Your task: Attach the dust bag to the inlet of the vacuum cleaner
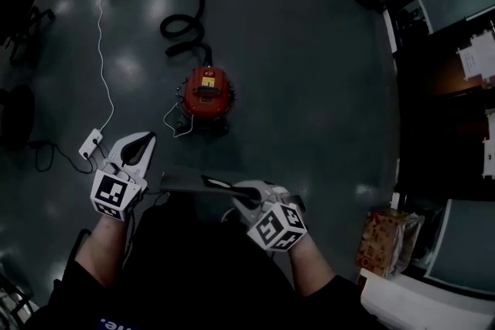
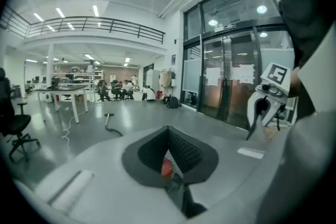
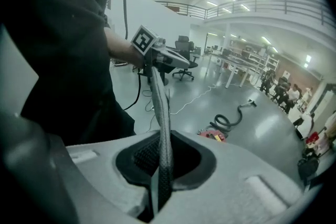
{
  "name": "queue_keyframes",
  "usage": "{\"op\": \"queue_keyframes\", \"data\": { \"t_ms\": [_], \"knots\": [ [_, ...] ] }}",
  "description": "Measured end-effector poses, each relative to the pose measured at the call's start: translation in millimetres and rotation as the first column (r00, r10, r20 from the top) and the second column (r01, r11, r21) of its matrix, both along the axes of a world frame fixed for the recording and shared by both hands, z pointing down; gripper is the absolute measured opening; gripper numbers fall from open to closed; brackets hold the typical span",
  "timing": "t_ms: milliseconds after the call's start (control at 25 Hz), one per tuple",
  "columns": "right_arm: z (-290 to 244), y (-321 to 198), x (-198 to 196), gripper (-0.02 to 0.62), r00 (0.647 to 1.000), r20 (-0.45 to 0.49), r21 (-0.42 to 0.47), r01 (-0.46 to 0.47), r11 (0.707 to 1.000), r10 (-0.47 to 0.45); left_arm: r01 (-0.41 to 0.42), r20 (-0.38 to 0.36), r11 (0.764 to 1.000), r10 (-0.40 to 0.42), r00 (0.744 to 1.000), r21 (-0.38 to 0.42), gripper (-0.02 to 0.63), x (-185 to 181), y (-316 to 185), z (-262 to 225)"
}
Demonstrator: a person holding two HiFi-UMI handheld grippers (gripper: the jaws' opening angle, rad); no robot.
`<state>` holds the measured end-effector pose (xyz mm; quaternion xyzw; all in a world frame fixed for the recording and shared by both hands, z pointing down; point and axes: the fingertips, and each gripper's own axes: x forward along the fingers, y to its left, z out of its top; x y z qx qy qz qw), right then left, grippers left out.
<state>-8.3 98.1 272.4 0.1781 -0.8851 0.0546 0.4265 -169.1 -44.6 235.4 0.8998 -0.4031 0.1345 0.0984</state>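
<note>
Right gripper [image 1: 232, 191] jaws are clamped on the flat dark grey dust bag [image 1: 189, 182] at lower centre. Left gripper [image 1: 145, 141] jaws are closed together. The round red vacuum cleaner [image 1: 207, 91] stands on the floor above, well apart.

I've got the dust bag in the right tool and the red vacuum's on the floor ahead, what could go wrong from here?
The right tool pinches the dust bag by a thin edge, so it may slip or twist. The hose and white cable lie on the floor by the vacuum cleaner and might snag a foot.
</note>
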Motion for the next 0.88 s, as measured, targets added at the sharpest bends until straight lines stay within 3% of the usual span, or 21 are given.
{"op": "queue_keyframes", "data": {
  "t_ms": [120,200,600,880],
  "knots": [
    [11,-25,-8,0.026,0.999,0.005,-0.019,-0.037,0.999,0.037,0.080,-0.024,0.995,-0.081,0.996,-0.052,0.002,-17,-42,18],
    [21,-37,-12,0.027,0.999,0.015,-0.040,-0.038,0.998,0.039,0.079,-0.015,0.995,-0.080,0.997,-0.058,0.002,-16,-56,30],
    [103,-76,4,0.026,0.996,0.071,-0.102,0.059,0.993,-0.052,0.006,0.032,1.000,-0.006,0.999,0.030,0.002,44,-105,97],
    [197,-91,19,0.026,0.993,0.090,-0.131,0.083,0.988,-0.072,-0.136,0.054,0.988,0.132,0.990,0.080,0.012,101,-133,175]
  ]
}}
